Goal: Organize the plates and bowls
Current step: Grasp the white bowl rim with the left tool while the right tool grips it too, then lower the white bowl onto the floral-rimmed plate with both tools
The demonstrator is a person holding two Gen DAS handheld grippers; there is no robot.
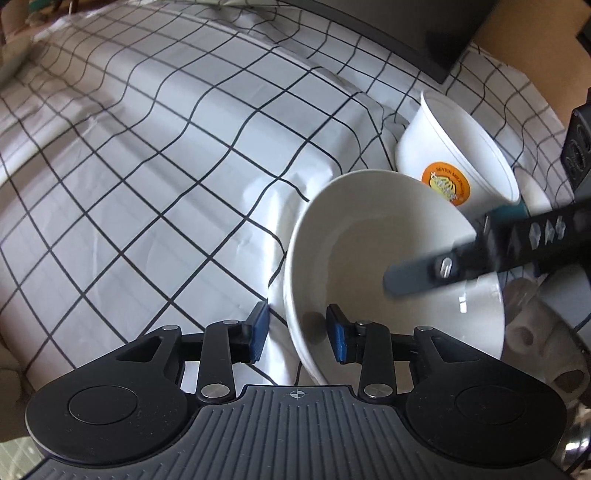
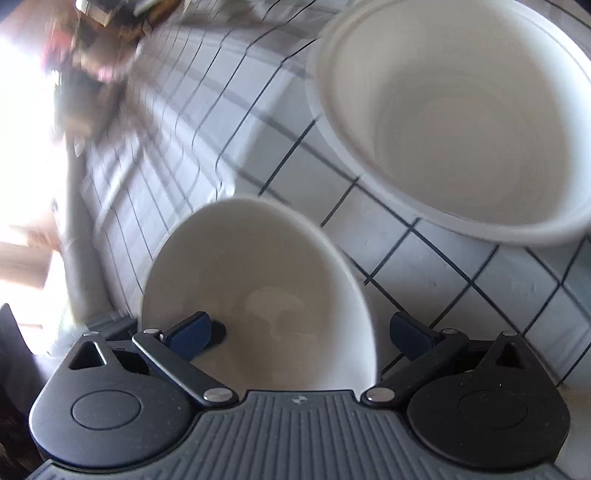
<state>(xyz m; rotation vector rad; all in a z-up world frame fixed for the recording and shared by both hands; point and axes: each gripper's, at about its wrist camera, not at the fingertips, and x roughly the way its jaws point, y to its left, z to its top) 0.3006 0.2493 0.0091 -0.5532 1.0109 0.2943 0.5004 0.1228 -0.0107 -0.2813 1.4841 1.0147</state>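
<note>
A white ceramic bowl (image 1: 369, 240) sits on the checked cloth, seen again in the right wrist view as the bowl (image 2: 258, 266). My left gripper (image 1: 299, 334) straddles its near rim, one blue pad outside and one inside. Neither pad presses on the wall, so it is open. My right gripper (image 2: 301, 332) stands wide open across the bowl's other side, with its left finger inside and its right finger outside, apart from the wall. One finger (image 1: 424, 271) of it reaches into the bowl from the right. A white paper tub (image 1: 454, 155) with an orange label stands just behind, and its open mouth shows as the tub (image 2: 461, 122).
A white cloth with a black grid (image 1: 166, 166) covers the table, stretching left and far. A dark flat panel (image 1: 406, 33) and a brown box (image 1: 535, 59) stand at the back right. A pale spotted ceramic piece (image 1: 546, 350) lies close to the bowl's right. Blurred clutter (image 2: 99, 44) sits far left.
</note>
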